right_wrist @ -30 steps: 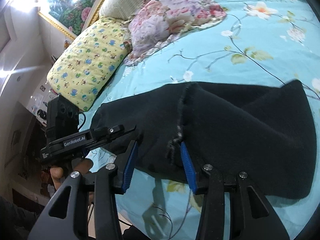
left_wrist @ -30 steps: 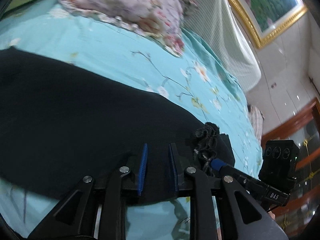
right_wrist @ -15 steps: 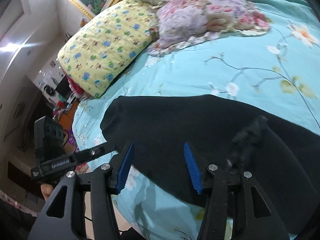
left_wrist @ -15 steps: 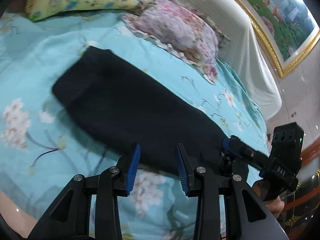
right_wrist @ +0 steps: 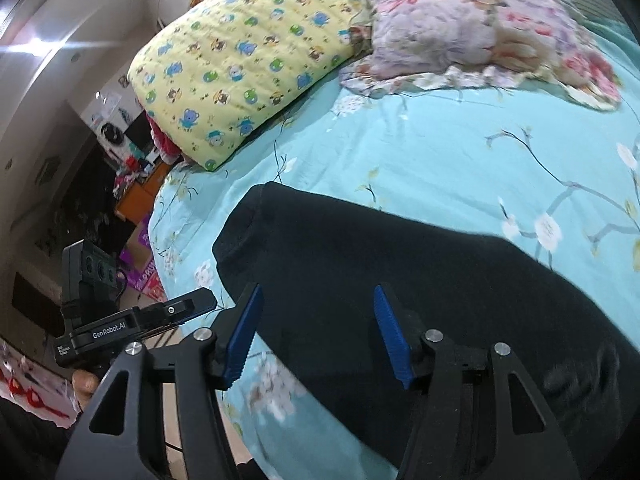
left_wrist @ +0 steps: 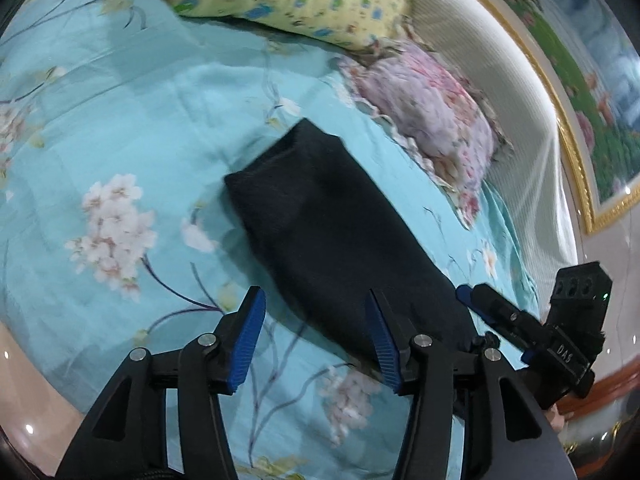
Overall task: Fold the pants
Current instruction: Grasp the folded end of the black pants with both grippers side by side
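Note:
The black pants (left_wrist: 336,236) lie folded into a long flat strip on the turquoise floral bedsheet (left_wrist: 120,132). They also show in the right wrist view (right_wrist: 400,280). My left gripper (left_wrist: 316,336) is open and empty, held above the sheet at the near edge of the strip. My right gripper (right_wrist: 316,336) is open and empty, held above the pants' near left part. The right gripper shows at the right of the left wrist view (left_wrist: 532,328). The left gripper shows at the left of the right wrist view (right_wrist: 132,320).
A yellow cartoon-print pillow (right_wrist: 240,60) and a pink floral pillow (right_wrist: 460,28) lie at the head of the bed. A white headboard (left_wrist: 500,120) and a gold-framed picture (left_wrist: 580,80) stand behind. The bed's edge and a cluttered floor (right_wrist: 132,216) are at the left.
Both grippers opened wider, let go of the pants and pulled back and up. The pants now lie flat as a folded strip, farther from both cameras.

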Demonstrator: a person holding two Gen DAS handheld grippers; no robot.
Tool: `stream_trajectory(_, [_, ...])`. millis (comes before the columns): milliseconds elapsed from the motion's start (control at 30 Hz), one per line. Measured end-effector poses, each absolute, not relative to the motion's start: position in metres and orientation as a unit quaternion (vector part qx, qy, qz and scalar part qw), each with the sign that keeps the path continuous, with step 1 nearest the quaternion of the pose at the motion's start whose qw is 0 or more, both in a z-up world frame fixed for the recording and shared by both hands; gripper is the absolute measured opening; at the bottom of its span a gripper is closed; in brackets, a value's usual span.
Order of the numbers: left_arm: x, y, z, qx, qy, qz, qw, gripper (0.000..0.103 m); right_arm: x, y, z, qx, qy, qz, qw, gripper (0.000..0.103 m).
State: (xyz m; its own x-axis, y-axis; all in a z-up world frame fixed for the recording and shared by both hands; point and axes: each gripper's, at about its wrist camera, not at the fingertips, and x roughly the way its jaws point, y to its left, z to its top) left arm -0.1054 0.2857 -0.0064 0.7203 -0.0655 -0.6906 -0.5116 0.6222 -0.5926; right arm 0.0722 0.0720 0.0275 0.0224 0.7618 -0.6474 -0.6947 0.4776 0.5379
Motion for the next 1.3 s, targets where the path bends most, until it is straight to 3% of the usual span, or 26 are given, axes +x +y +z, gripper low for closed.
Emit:
stream_trajectory(533, [-0.085,0.317,-0.039,-0.460,0.344,0.150,0.805,0.057,0.107,0.207,0.021,-0.130,0.456,0.583,0.659,0.059])
stream_trajectory(800, [-0.072,0.323,-0.045,-0.470,0.336,0.151,0.802,0.059,0.121,0.260,-0.005,-0.157,0.489,0.632,0.581,0.059])
stream_trajectory(900, [-0.067,0.325,-0.046,-0.468,0.333,0.155,0.804,0.059,0.125,0.269,-0.016,-0.153,0.502,0.640,0.561,0.040])
stream_trajectory(1000, [-0.061,0.327,-0.047,-0.469,0.328,0.157,0.805,0.058,0.137,0.270,-0.023,-0.133,0.519,0.633,0.559,0.030])
stream_trajectory(1133, [-0.054,0.330,-0.048,-0.465,0.325,0.161,0.807,0.052,0.148,0.268,-0.026,-0.111,0.529,0.628,0.559,0.029])
stream_trajectory(1300, [-0.053,0.332,-0.051,-0.465,0.327,0.158,0.807,0.028,0.148,0.263,-0.025,-0.099,0.533,0.632,0.554,0.029])
